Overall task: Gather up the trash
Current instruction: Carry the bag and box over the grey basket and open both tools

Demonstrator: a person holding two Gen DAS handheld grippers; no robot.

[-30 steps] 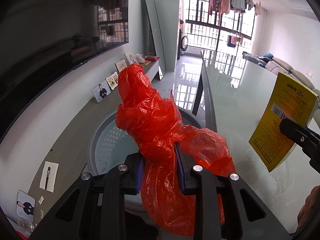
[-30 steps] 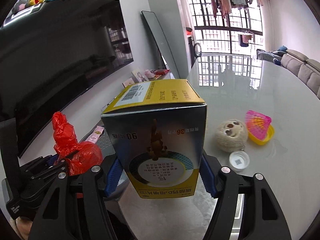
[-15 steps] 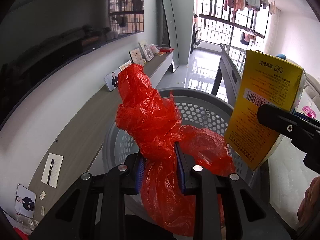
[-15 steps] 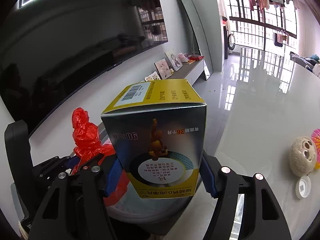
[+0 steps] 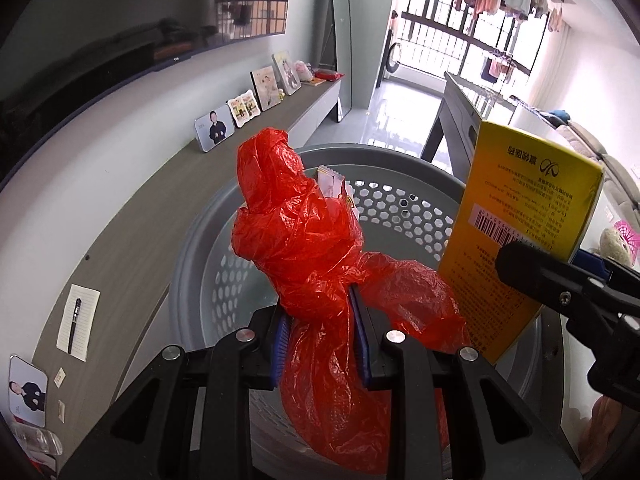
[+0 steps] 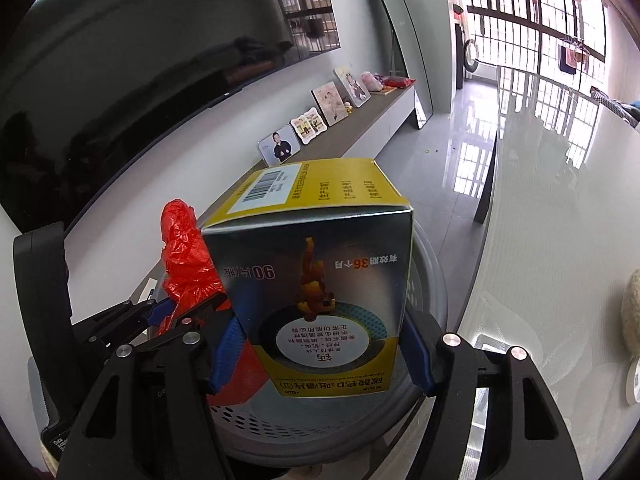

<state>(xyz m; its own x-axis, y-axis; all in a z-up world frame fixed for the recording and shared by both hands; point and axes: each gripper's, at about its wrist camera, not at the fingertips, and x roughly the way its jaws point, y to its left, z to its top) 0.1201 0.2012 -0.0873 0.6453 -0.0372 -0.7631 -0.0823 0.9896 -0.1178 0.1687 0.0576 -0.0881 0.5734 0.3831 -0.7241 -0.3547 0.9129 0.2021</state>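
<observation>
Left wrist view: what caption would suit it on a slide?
Left gripper clamps a red plastic bag above a grey basket, yellow box alongside.

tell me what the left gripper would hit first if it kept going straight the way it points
Probably the inside of the grey perforated basket: the left gripper, shut on the red plastic bag, aims down into it. Depth is hard to judge; the bag would touch first.

Basket (image 5: 404, 208) mouth open below; its floor seems mostly bare.

Yellow-and-silver carton (image 6: 320, 280) held upside down, front face reads "90" and "36", barcode label (image 6: 266, 190) on its yellow face
</observation>
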